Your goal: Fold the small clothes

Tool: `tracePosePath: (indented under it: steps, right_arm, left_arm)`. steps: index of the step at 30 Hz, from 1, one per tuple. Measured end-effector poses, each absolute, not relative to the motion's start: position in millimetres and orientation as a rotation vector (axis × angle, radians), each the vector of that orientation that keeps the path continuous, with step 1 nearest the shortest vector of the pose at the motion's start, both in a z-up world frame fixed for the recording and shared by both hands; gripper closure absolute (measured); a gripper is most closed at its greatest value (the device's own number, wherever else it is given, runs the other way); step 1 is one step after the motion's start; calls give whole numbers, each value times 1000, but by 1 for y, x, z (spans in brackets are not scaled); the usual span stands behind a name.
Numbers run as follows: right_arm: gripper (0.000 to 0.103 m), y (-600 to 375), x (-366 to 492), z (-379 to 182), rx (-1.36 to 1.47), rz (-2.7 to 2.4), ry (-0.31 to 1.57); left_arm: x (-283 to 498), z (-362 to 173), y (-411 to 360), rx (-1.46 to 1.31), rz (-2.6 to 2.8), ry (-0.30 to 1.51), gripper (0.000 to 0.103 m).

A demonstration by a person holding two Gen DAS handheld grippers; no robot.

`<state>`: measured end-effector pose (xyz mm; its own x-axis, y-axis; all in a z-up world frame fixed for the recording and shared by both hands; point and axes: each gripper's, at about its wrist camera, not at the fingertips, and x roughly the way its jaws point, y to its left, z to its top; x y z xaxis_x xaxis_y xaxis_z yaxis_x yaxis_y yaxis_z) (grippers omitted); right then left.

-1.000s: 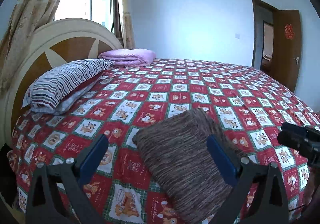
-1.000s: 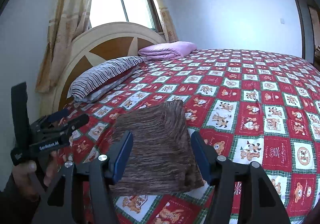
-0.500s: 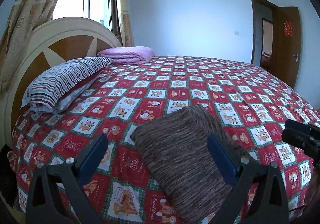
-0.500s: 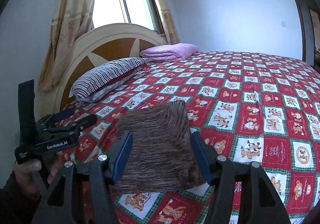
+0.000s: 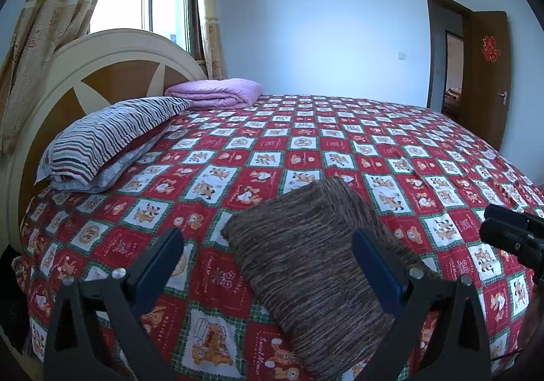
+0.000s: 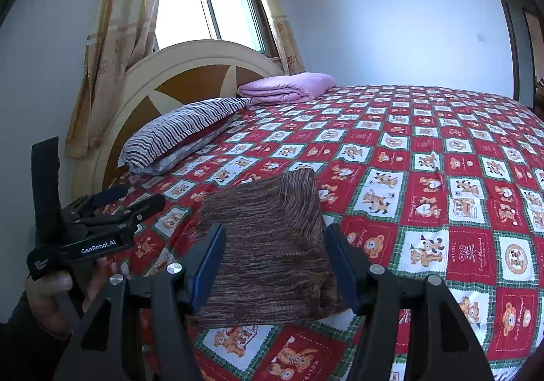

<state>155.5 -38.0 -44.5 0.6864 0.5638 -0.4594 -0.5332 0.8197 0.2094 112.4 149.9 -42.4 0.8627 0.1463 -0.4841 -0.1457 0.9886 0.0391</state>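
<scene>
A brown striped knit garment [image 5: 306,251] lies folded into a compact rectangle on the red patterned bedspread [image 5: 306,149], near the bed's front edge. It also shows in the right wrist view [image 6: 268,245]. My left gripper [image 5: 268,262] is open and empty, held just above and in front of the garment, apart from it. My right gripper [image 6: 275,262] is open and empty, also held in front of the garment. The left gripper's body shows at the left of the right wrist view [image 6: 98,224]. The right gripper's body shows at the right edge of the left wrist view [image 5: 510,234].
A striped pillow [image 5: 112,139] lies by the rounded headboard [image 5: 102,75]. A folded purple blanket [image 5: 217,92] sits at the bed's far corner. A window with curtains [image 5: 153,6] is behind the headboard. A brown door [image 5: 486,75] stands open at the right.
Both grippers have drawn back slightly and risen a little from the folded garment. The garment has not moved.
</scene>
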Motion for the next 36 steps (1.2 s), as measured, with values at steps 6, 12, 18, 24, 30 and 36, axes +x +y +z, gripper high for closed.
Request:
tracePosePath:
  steps: [6, 12, 18, 24, 30, 36]
  right_arm:
    - [42, -38, 154, -46, 65, 615, 538]
    - [42, -36, 153, -47, 67, 611, 538]
    - [42, -35, 152, -46, 73, 604, 526]
    - [42, -38, 148, -41, 85, 600, 505]
    - [41, -39, 149, -40, 91, 600, 504]
    - [41, -38, 148, -41, 89, 600, 509]
  left_arm:
    - [112, -43, 149, 1, 154, 509, 2]
    - [112, -42, 149, 7, 161, 509, 1]
    - [114, -42, 149, 22, 173, 512, 0]
    - [111, -36, 153, 2, 185, 494, 0]
    - [112, -35, 155, 0, 188, 495, 0]
    - [114, -37, 156, -2, 197, 497, 0]
